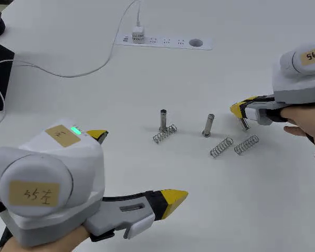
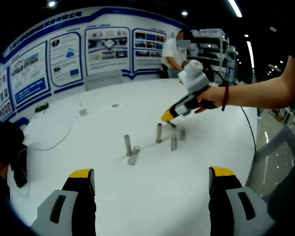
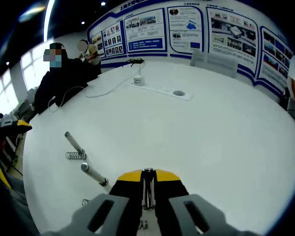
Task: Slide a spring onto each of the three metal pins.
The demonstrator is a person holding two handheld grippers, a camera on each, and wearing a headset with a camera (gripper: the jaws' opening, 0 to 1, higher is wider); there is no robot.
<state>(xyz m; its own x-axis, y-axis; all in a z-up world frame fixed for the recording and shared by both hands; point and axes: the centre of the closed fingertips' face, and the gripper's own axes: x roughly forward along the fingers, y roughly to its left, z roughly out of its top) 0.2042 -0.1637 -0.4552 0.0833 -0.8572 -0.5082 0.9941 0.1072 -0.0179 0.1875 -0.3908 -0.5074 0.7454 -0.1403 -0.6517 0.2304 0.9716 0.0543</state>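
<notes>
**Head view.** Two short grey metal pins stand on the white bench point(image 1: 147, 68): the left pin point(image 1: 163, 119), upright, and the middle pin point(image 1: 208, 125), slightly tilted. A third metal pin point(image 1: 244, 124) is clamped by its upper end between the closed jaws of the right gripper point(image 1: 239, 111), at 3 o'clock of the middle pin. Three small coiled steel-wire springs lie on their sides. The first spring point(image 1: 165, 134) lies against the foot of the left pin at 6 o'clock. The second spring point(image 1: 221, 147) and third spring point(image 1: 246, 144) lie side by side at 4 o'clock of the middle pin. No pin carries a spring. The left gripper point(image 1: 136, 166) is held at 7 o'clock of the group, its jaws spread wide with nothing between them.

**Handling.** The springs are judged light, compliant and apt to roll or flick away. A gentle hold across the coils near one end is advised, with the other end's bore left clear. The pins are judged stiff, smooth and easily toppled, so a low hold on the shank would leave the top free for threading.

**Obscured.** It cannot be told whether the clamped pin's foot touches the bench. In the right gripper view that pin point(image 3: 147, 189) appears only as a thin sliver between the jaws. In the left gripper view the second and third springs cannot be made out.
</notes>
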